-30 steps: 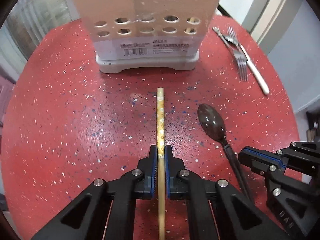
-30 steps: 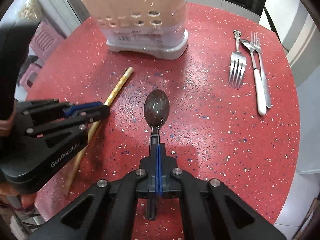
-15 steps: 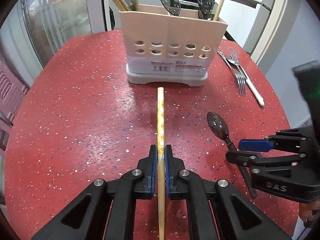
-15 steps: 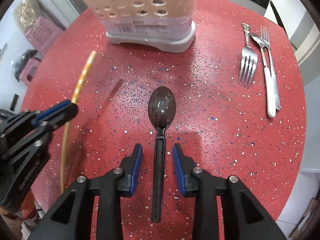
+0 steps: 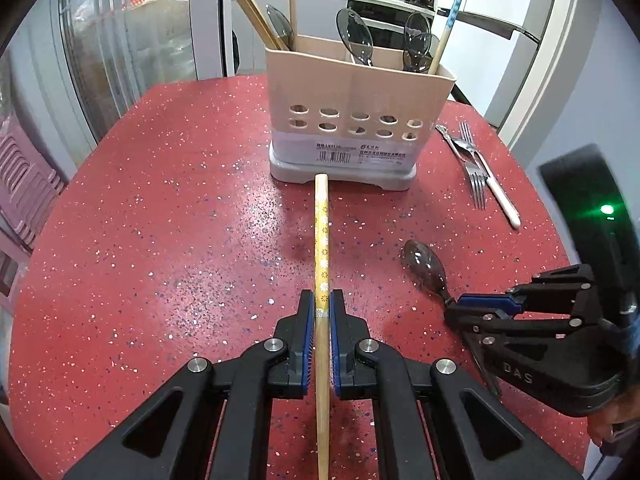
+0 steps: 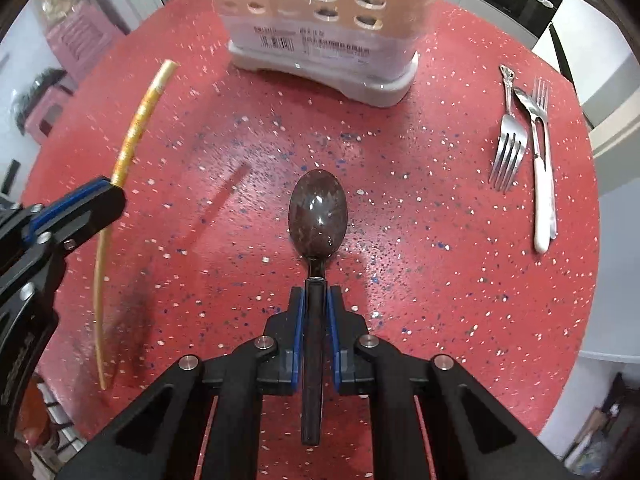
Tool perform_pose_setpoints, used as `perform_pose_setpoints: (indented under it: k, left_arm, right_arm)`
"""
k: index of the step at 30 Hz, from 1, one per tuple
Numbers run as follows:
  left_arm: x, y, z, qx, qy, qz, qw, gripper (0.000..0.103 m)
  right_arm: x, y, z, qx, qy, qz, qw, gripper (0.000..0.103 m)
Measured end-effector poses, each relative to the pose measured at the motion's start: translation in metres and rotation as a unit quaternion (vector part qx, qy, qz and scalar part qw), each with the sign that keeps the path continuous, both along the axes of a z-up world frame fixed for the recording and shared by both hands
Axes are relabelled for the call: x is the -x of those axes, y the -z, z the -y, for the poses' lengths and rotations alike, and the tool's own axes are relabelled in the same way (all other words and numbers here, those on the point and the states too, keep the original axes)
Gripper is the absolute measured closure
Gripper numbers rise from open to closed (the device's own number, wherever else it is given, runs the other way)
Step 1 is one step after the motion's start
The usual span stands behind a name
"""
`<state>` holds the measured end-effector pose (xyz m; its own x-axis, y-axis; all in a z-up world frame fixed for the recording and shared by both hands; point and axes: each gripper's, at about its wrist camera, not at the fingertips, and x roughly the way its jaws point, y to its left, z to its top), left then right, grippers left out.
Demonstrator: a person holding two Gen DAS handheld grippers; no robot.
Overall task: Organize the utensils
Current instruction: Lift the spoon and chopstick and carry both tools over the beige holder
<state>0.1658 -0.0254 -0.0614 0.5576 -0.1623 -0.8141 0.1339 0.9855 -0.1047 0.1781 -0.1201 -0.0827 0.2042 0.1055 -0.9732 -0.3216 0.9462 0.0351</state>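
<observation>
Bright, even indoor light — fisheye-bent edges (dark corners), holder [image 6: 320, 20] perhaps motion-blurred.

"DAS" is printed on the right claw [image 5: 452, 312]

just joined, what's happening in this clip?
A person with a handheld gripper in each hand is sorting utensils on a red speckled table. The left gripper is shut on a yellow patterned chopstick, aimed at the beige utensil holder, which already holds spoons and chopsticks. The right gripper has just been closing its jaws, now shut on the handle of a dark spoon. Two forks and a white-handled utensil lie off to the right, untouched.
</observation>
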Motion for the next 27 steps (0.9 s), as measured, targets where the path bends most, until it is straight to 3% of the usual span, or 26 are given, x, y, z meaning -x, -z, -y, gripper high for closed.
perform_pose_setpoints:
  k: [7,16,27]
  left_arm:
    - [0.005,-0.006,-0.001,0.0,-0.003,0.01,0.9999,0.073]
    - [0.009,-0.018,-0.002,0.0,-0.005,0.022,0.9998,0.073]
    - [0.012,-0.043,-0.002,0.006,-0.003,0.047,0.9989,0.073]
  right_arm:
    - [0.013,-0.028,0.012,-0.067,0.019,0.053,0.996,0.091]
    - [0.029,-0.063,0.036,-0.155,0.034,0.106,0.982,0.091]
    - [0.037,-0.094,0.061,-0.206,0.05,0.146,0.966,0.091]
